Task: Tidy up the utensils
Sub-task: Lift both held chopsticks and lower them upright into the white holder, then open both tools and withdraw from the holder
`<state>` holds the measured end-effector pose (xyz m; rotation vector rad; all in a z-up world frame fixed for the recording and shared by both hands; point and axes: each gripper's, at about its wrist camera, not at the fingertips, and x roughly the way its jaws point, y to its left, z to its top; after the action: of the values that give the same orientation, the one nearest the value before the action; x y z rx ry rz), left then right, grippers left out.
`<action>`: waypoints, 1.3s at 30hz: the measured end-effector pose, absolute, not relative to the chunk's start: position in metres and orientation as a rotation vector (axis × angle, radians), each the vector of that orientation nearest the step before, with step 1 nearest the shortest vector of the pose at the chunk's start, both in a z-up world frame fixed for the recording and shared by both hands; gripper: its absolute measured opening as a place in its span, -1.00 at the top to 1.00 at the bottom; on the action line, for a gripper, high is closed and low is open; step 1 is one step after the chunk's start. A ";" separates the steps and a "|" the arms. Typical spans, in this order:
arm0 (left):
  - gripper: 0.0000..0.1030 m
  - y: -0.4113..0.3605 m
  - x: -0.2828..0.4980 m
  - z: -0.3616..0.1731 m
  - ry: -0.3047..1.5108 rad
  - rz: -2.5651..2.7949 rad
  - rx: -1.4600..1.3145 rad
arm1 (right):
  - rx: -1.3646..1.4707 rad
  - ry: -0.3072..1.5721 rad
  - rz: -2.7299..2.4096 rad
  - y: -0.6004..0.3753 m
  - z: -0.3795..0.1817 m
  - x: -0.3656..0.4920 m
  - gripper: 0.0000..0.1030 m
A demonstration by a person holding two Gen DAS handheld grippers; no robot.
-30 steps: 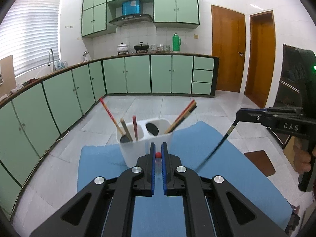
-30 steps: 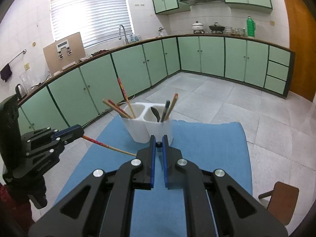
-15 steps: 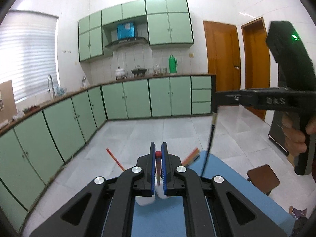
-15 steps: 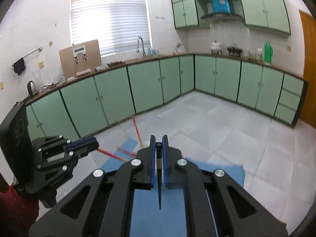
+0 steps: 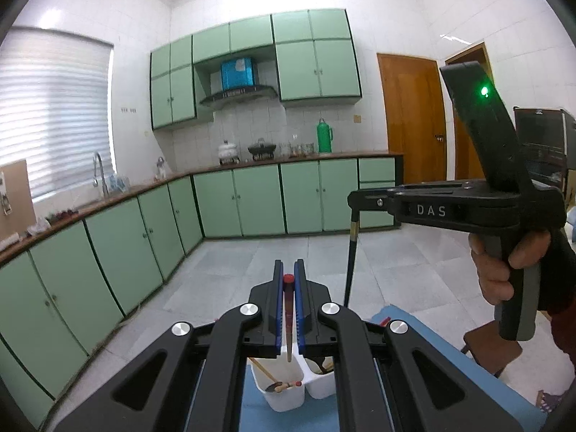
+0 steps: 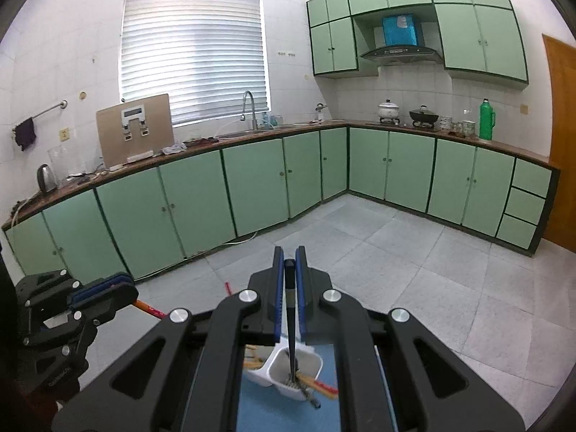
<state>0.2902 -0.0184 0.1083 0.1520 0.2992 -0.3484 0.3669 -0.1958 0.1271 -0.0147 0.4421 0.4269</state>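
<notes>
Hand-held gripper [image 5: 289, 278] pinching slim red-tipped chopstick [image 5: 288, 320].

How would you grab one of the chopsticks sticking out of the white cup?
Pinch the chopstick near its top end, coming from above. It leans against the wall of the white cup, its lower end buried among others, so only the upper part is free, and pulling along its slant should slide it out.
</notes>
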 end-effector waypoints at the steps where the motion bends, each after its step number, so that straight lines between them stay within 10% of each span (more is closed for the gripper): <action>1: 0.89 -0.019 0.295 0.104 0.310 -0.345 0.152 | -0.015 0.447 0.420 -0.194 0.123 0.372 0.89; 15: 0.71 -0.002 0.344 0.044 0.486 -0.317 0.090 | -0.022 0.599 0.394 -0.183 0.045 0.398 0.82; 28: -0.50 0.013 0.262 0.055 0.380 -0.241 0.051 | -0.013 0.455 0.277 -0.225 0.052 0.307 -0.72; 39: -0.79 -0.001 0.198 0.016 0.451 -0.203 0.028 | 0.017 0.500 0.258 -0.232 0.003 0.224 -0.90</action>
<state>0.1978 -0.0009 0.0163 0.0277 0.4515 -0.2031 0.2241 -0.2324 0.0031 0.0167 0.5005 0.2582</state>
